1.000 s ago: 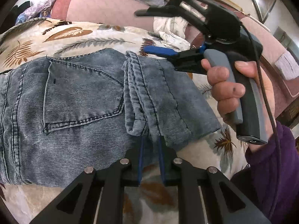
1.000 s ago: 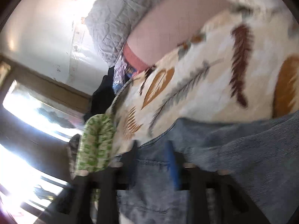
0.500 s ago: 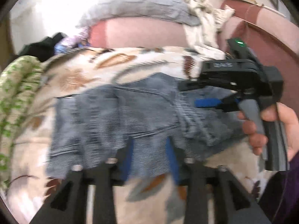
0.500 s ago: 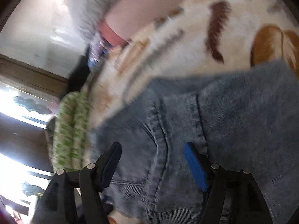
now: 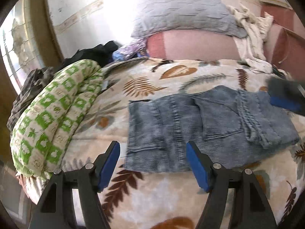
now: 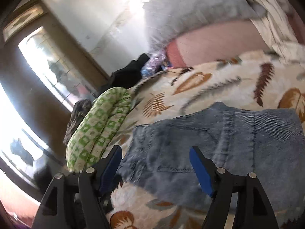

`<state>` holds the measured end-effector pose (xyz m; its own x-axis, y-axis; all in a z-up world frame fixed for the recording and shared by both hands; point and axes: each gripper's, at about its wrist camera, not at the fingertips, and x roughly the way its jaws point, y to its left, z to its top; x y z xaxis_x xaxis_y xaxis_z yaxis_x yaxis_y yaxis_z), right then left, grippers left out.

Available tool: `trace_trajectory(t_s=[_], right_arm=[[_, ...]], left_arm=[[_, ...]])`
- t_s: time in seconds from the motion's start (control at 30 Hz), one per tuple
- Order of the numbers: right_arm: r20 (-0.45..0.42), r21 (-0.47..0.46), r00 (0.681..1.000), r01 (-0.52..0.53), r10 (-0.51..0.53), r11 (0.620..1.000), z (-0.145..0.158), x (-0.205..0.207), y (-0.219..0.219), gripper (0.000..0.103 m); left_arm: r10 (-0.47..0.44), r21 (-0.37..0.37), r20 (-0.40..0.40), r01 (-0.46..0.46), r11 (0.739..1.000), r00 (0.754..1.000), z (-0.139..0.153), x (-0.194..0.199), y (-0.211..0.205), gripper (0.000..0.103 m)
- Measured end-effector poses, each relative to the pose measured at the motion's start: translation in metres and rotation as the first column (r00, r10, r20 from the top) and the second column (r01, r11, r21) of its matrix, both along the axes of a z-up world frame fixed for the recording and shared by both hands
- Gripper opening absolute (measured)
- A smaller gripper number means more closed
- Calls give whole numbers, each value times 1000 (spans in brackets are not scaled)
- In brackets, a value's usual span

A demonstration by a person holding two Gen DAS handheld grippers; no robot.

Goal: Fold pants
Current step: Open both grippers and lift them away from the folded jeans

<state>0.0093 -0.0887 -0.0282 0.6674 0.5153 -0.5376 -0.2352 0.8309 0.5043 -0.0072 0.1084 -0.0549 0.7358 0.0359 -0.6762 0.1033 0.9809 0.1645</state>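
The pants, a blue-grey denim pair, lie folded into a compact rectangle on the leaf-print blanket that covers the bed. In the left wrist view they sit just past centre toward 3 o'clock, back pocket up, with a thick seam ridge running down their right part.

The left tool hangs above the near edge of the pants with its blue pads wide apart; its jaws have just been opening, and nothing is pinched between them. The right tool also stands open above the denim, its jaws having just spread a little further, no cloth gripped. A blurred part of it shows in the left view at 3 o'clock, at the pants' far right corner.

A green-and-white checked cushion lies at 9 o'clock beside the blanket, apart from the pants. A grey quilted pillow rests at 12 o'clock on a pink bolster.
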Motion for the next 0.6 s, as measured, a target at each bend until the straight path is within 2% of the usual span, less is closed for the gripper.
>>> trace_trajectory(t_s=[0.07, 0.2, 0.33, 0.6], right_arm=[[28, -69, 1000, -12, 14, 998, 1, -16, 16, 79], [31, -117, 999, -8, 12, 993, -6, -32, 26, 79], [36, -180, 999, -4, 11, 984, -14, -34, 38, 79], [7, -218, 1000, -21, 23, 976, -27, -28, 49, 79]], left_arm=[[25, -5, -1, -25, 1000, 1000, 0, 3, 7, 72], [78, -32, -5, -79, 996, 997, -2, 11, 24, 72], [113, -27, -1, -113, 993, 994, -3, 15, 35, 72], [156, -35, 1, -156, 987, 988, -10, 23, 53, 72]])
